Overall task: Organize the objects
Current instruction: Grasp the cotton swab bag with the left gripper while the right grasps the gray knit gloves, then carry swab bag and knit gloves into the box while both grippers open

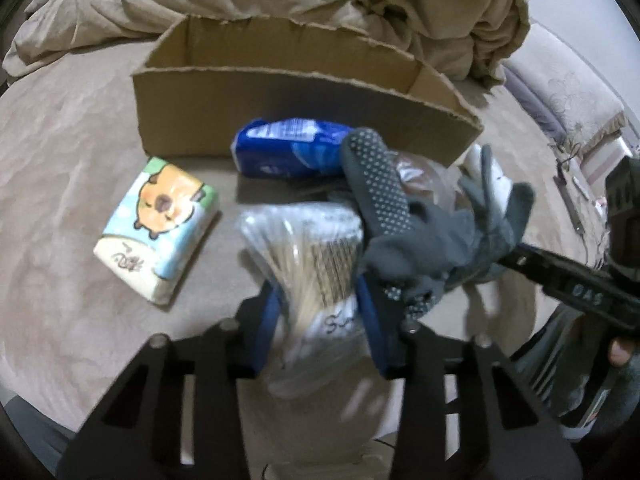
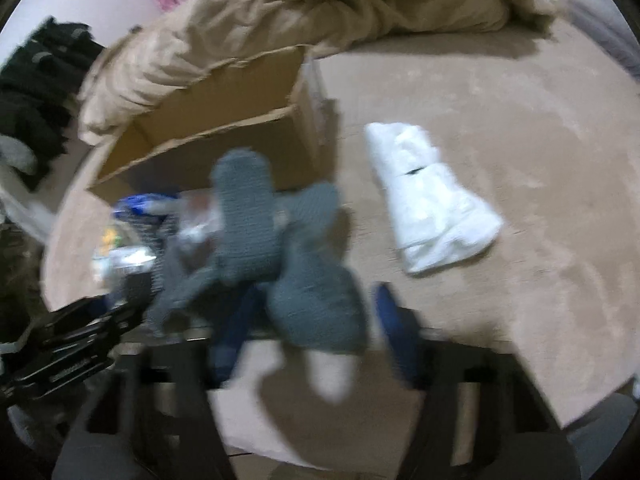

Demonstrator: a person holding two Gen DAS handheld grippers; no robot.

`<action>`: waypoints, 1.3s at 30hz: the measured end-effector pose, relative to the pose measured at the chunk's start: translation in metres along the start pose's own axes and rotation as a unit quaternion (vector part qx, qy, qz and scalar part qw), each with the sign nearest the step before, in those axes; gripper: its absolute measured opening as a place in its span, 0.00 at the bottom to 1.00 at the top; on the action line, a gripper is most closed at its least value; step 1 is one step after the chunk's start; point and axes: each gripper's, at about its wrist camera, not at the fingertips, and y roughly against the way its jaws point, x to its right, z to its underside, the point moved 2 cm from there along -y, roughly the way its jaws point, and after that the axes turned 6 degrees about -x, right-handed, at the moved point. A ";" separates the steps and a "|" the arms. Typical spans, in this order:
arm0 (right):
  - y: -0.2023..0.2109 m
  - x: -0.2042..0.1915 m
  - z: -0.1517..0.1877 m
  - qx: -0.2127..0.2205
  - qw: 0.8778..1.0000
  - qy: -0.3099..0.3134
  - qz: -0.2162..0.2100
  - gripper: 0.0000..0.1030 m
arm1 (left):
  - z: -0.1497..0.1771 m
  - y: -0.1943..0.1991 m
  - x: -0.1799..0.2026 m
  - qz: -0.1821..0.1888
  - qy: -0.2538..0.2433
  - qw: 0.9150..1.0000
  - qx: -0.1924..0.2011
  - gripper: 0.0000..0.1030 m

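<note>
Gloves, grey and dotted, pinched and lifted by right gripper above clutter in front of open box; seen from left wrist, hanging from right fingers just beside left gripper. Right jaws look closed on a fold of cloth, though blur makes the hold hard to judge. Left gripper clamped on clear bag of pale sticks, bag resting on bed. Blue pack against box's front wall, cartoon tissue pack to its left, white bag apart on the right. Best carried high over the torn front wall, loose fingers clear of the edge, then let go well inside. Should also be kept from snagging on left gripper.
</note>
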 end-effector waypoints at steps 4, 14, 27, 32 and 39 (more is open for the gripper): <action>0.011 -0.009 0.004 0.008 1.000 0.026 0.015 0.22 | 0.000 0.016 0.002 0.001 -0.002 1.000 0.017 0.31; 0.045 -0.018 0.002 0.049 0.997 0.041 0.042 0.16 | 0.000 0.061 0.010 0.013 0.000 0.999 0.053 0.31; 0.114 -0.045 -0.026 0.127 0.989 0.074 0.036 0.15 | -0.034 0.129 0.022 0.026 -0.015 0.994 0.108 0.31; 0.123 -0.053 -0.044 0.148 0.984 0.089 0.037 0.15 | -0.055 0.138 0.023 0.021 -0.024 0.992 0.126 0.31; 0.118 -0.059 -0.076 0.167 0.980 0.100 0.036 0.15 | -0.087 0.141 0.032 0.031 -0.044 0.987 0.151 0.31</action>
